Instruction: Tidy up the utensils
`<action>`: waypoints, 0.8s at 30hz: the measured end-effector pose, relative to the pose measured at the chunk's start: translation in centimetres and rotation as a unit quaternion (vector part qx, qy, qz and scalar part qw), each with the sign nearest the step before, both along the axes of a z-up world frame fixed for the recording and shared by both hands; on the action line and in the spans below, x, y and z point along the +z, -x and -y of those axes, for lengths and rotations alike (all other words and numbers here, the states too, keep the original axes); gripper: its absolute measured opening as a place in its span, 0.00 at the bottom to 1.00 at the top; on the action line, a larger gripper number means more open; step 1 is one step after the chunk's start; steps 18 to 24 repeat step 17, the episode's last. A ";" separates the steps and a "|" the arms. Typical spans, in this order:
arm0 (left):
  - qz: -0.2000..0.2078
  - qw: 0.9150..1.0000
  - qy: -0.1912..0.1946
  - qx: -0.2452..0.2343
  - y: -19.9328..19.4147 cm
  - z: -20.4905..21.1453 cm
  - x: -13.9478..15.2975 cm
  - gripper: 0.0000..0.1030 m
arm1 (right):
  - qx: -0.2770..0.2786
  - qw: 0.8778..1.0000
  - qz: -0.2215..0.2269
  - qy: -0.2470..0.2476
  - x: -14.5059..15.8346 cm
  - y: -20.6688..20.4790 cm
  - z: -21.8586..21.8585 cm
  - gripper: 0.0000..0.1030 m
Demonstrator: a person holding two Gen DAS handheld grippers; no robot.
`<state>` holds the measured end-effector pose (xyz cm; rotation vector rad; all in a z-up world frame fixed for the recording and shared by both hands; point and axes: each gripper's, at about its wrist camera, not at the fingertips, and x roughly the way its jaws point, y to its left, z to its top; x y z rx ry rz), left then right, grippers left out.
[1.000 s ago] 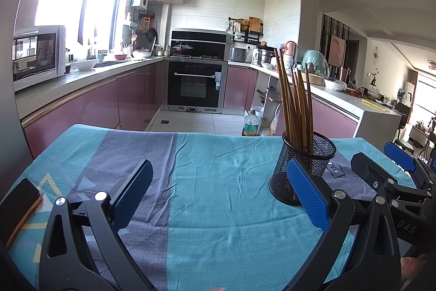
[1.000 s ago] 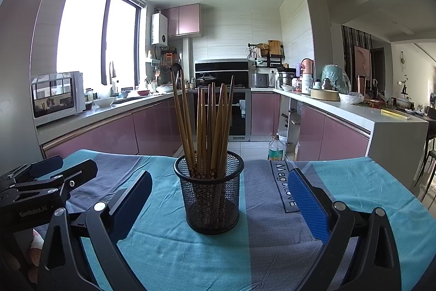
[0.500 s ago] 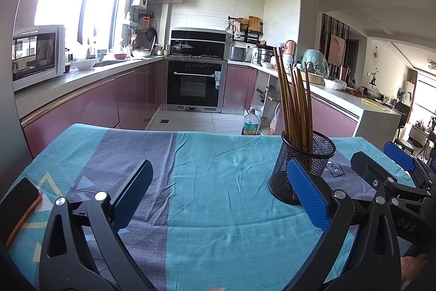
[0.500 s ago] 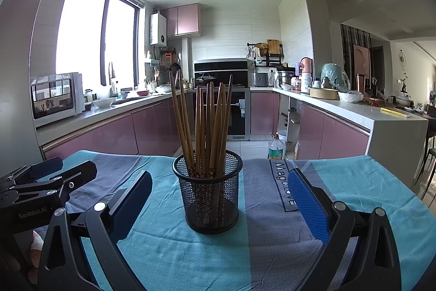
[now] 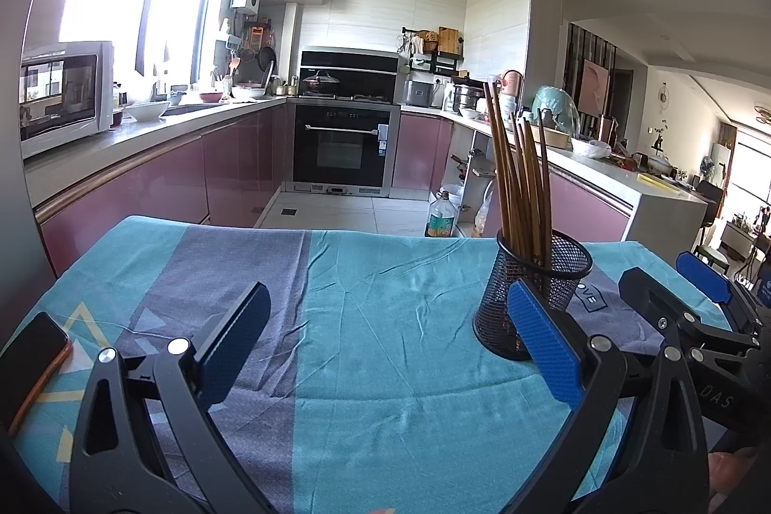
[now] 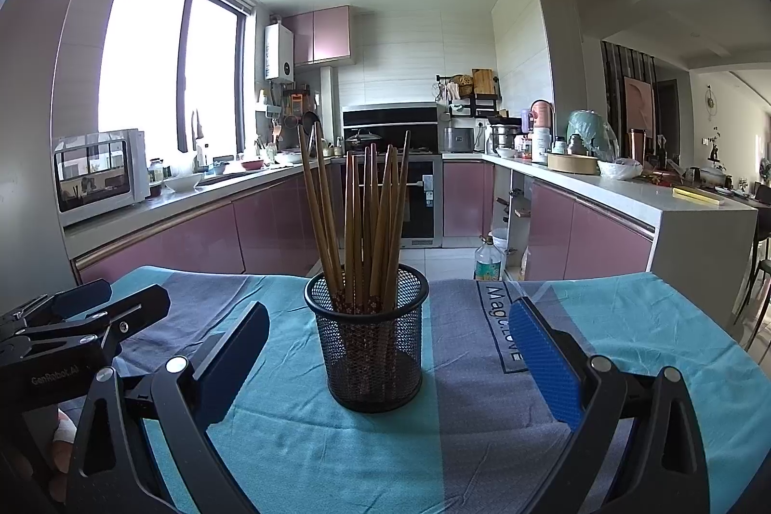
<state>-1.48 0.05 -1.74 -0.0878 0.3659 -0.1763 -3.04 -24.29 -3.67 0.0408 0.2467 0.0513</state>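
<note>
A round black wire-mesh holder (image 6: 368,350) stands upright on my table's (image 6: 299,441) teal and grey-striped cloth, centred ahead of my right claw and far to the right from my left one. Inside it stands a bundle of brown wooden chopsticks (image 6: 364,225), roughly ten, thick ends up, tips down in the mesh. Most stand nearly vertical; two lean away to the left. Their lower parts show a small floral pattern through the wire. From the left view the chopsticks (image 5: 523,181) fan slightly above the holder (image 5: 535,297).

phone (image 5: 33,364): cut by left edge | mesh cup (image 5: 530,297): base hidden by blue pad (image 5: 542,345)
</note>
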 end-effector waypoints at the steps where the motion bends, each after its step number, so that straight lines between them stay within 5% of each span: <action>1: 0.000 1.000 0.001 0.000 0.0 0.0 0.0 0.94 | -0.001 1.000 -0.001 0.001 0.0 0.0 0.0 0.93; 10: -0.020 1.000 -0.004 -0.006 -0.5 0.1 -0.3 0.94 | 0.002 1.000 -0.007 0.000 -0.1 -0.3 0.1 0.93; 17: -0.123 0.992 -0.035 -0.010 -4.4 1.1 -2.9 0.94 | -0.020 0.996 -0.082 0.000 -1.4 -2.3 2.1 0.93; 24: -0.123 0.992 -0.035 -0.010 -4.4 1.1 -2.9 0.94 | -0.020 0.996 -0.082 0.000 -1.4 -2.3 2.1 0.93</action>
